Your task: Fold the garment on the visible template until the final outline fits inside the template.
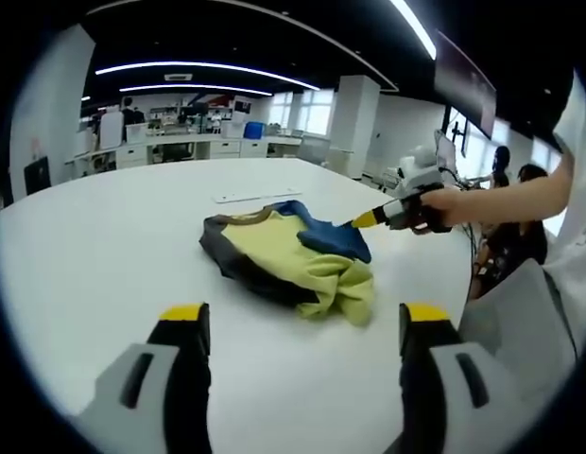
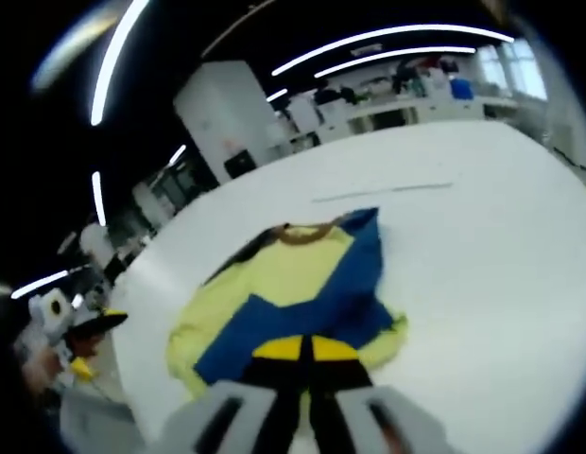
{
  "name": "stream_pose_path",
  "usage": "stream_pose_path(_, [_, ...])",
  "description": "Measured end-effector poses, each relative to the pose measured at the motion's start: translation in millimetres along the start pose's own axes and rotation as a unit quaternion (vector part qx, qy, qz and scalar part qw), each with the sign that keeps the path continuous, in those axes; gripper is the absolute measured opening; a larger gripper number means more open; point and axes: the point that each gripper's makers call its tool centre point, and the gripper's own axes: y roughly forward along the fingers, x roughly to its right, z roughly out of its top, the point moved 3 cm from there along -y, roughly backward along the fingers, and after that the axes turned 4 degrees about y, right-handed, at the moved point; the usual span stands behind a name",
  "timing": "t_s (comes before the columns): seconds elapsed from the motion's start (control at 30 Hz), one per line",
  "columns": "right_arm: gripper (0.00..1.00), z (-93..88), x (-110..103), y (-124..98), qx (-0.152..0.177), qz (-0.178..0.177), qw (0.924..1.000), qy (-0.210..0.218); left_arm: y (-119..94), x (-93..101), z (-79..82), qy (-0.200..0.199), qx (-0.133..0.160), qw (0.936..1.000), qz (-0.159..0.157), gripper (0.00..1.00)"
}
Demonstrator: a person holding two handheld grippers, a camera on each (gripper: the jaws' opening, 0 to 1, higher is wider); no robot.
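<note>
Garment (image 1: 291, 257): a yellow top with dark side panels and a blue sleeve is seen bunched on the white bench (image 1: 104, 246), ahead of the left gripper (image 1: 304, 326) and well apart from it. In the right gripper view the garment (image 2: 293, 284) is seen spread just beyond the jaw tips, its brown collar on the far side.

Left gripper: its two yellow-tipped jaws are held wide apart above bare bench surface; nothing is held between them.

Right gripper (image 2: 304, 348): the yellow tips are brought together over the blue sleeve (image 2: 321, 312). In the left gripper view the right gripper (image 1: 364, 220) is seen at the garment's right edge, its tip touching the blue sleeve (image 1: 333, 238), with a hand (image 1: 435, 208) around its body. The blue cloth appears pinched, though the contact itself is hidden by the jaws.

Template: thin pale lines (image 2: 383, 192) are seen on the bench beyond the garment; nothing more of an outline can be made out.

Bench: white, round-edged (image 2: 501, 265).
</note>
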Motion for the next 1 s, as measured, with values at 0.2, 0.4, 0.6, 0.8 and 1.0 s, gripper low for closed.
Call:
stream_pose_path(0.2, [0.00,9.3,46,-40,0.013,-0.051,0.9986,0.006,4,-2.3,4.6,0.002,0.005,1.0000,0.002,0.79])
stream_pose_path(0.4, [0.00,9.9,99,-72,0.013,-0.107,0.9940,0.015,8,-4.3,8.5,0.001,0.007,1.0000,0.005,0.79])
stream_pose_path(0.6, [0.00,17.0,134,-90,0.013,-0.141,0.9899,0.011,10,-7.4,7.5,0.004,-0.002,1.0000,0.008,0.79])
stream_pose_path(0.8, [0.00,28.1,167,-102,0.016,-0.167,0.9859,0.007,11,-10.4,5.5,0.002,-0.008,0.9999,0.010,0.79])
stream_pose_path(1.0, [0.00,45.1,194,-106,0.006,-0.201,0.9792,-0.024,13,-14.1,5.2,0.000,-0.008,0.9999,0.013,0.79])
